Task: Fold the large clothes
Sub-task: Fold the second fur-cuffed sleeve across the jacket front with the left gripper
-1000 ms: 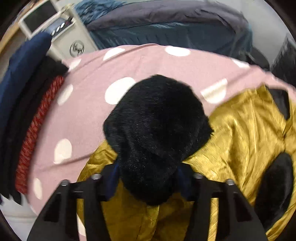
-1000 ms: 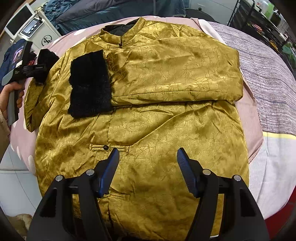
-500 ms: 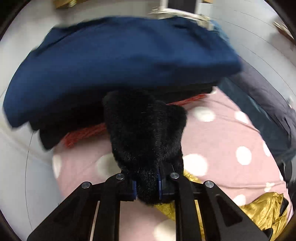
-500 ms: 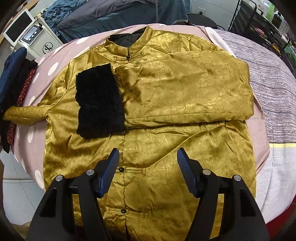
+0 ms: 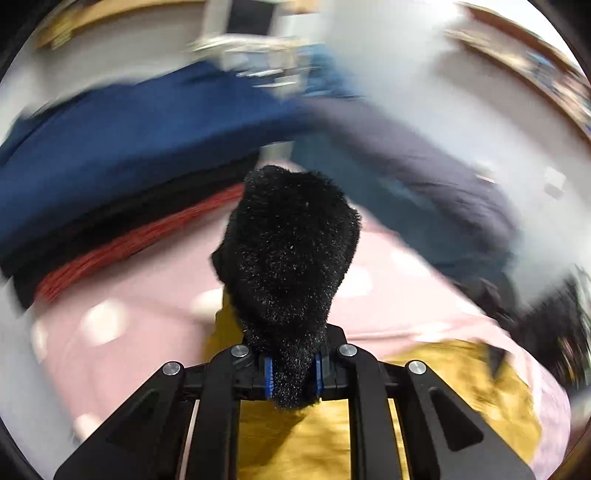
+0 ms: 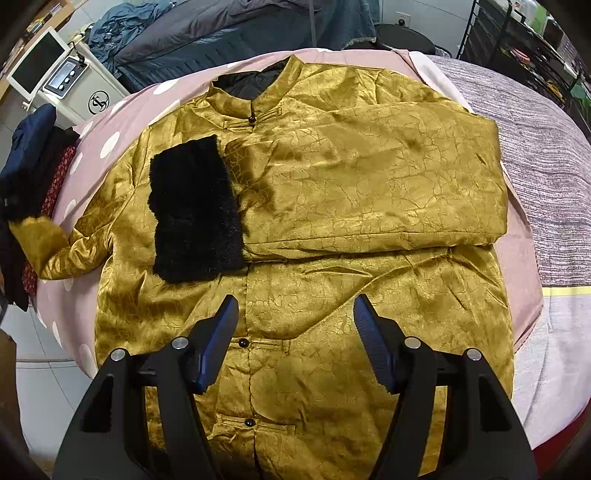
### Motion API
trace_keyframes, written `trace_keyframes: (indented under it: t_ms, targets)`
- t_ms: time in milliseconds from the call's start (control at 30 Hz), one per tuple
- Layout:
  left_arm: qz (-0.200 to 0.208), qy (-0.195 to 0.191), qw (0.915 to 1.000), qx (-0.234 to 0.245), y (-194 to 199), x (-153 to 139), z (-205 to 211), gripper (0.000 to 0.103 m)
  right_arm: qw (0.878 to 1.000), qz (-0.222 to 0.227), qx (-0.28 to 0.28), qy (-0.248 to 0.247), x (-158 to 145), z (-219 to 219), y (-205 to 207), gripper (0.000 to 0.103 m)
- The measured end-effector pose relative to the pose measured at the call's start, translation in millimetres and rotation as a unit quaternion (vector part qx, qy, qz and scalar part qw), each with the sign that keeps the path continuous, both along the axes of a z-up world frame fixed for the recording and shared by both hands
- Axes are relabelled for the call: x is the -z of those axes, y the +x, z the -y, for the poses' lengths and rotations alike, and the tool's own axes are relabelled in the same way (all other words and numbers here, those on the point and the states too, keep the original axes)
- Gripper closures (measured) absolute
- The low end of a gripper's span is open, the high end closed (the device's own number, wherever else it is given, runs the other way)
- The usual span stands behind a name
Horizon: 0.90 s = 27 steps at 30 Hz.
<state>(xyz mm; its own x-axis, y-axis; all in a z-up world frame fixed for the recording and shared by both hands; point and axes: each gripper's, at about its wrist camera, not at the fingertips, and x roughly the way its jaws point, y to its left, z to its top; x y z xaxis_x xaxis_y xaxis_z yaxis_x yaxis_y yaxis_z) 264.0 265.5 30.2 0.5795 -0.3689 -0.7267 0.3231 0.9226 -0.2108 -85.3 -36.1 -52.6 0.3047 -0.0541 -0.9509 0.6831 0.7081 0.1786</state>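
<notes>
A gold satin jacket (image 6: 351,206) lies front up on a pink dotted sheet (image 6: 110,122). Its right sleeve is folded across the chest, the black fur cuff (image 6: 192,210) lying on the left chest. The other sleeve (image 6: 62,247) is stretched out to the left, off the body. My left gripper (image 5: 291,373) is shut on that sleeve's black fur cuff (image 5: 291,251) and holds it up above the sheet; gold cloth (image 5: 295,443) hangs below. My right gripper (image 6: 295,339) is open and empty, hovering over the jacket's buttoned front.
A pile of navy, black and red clothes (image 6: 29,173) sits at the bed's left edge, also in the left wrist view (image 5: 129,122). A white machine (image 6: 62,81) and dark bedding (image 6: 221,33) lie behind. A grey striped blanket (image 6: 546,155) covers the right side.
My left gripper closed on the fur cuff and pulled the sleeve out to the left; its view is now blurred by turning. The right gripper rose slightly and stays open.
</notes>
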Motion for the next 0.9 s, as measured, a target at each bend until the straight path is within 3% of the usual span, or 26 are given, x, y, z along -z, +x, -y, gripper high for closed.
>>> trace_keyframes:
  t_ms: [67,133,267,367,433,467,500,533,567,767,833,900]
  targets:
    - [0.021,-0.008,0.9974,0.069,-27.8,-13.1,54.1,0.089,1.0,0.002,0.005,0.0,-0.8,1.9,-4.9,0.038]
    - [0.034,-0.013,0.9893,0.141,-64.7,-17.4,112.9,0.089,1.0,0.003,0.014,-0.001,-1.2,4.7,-11.6,0.038]
    - [0.021,-0.008,0.9643,0.264,-139.6,2.2,204.8,0.088,0.999,0.001,0.039,-0.001,-0.3,12.7,-32.3,0.038]
    - [0.0,0.018,0.9356,0.353,-200.3,29.7,263.1,0.084,0.998,-0.005,0.06,-0.005,0.9,18.8,-50.5,0.038]
    - [-0.016,0.044,0.9157,0.399,-231.2,57.7,287.7,0.071,0.997,-0.009,0.078,-0.004,2.5,23.7,-64.1,0.038]
    - [-0.022,0.076,0.9036,0.421,-248.4,74.7,300.4,0.06,0.996,-0.012,0.085,-0.001,3.8,26.3,-69.9,0.038]
    - [-0.023,0.101,0.8969,0.43,-260.6,87.5,305.7,0.05,0.996,-0.016,0.093,0.002,5.8,29.0,-76.5,0.038]
    - [-0.027,0.124,0.89,0.438,-269.2,97.9,313.9,0.026,0.995,-0.021,0.1,0.006,8.1,31.8,-83.1,0.038]
    - [-0.03,0.143,0.8846,0.443,-276.1,108.6,317.0,0.02,0.994,-0.022,0.106,0.009,9.2,33.3,-86.4,0.038]
    - [-0.092,0.088,0.8778,0.462,-279.6,96.2,284.8,0.007,0.991,-0.019,0.134,0.017,12.2,47.0,-100.1,0.038]
    - [-0.08,0.079,0.8834,0.455,-277.9,79.7,268.3,0.007,0.99,-0.014,0.137,0.014,9.2,52.8,-95.6,0.038]
    - [-0.059,0.077,0.8972,0.431,-267.6,70.1,249.1,0.006,0.992,-0.003,0.127,0.002,-0.6,60.7,-80.9,0.038]
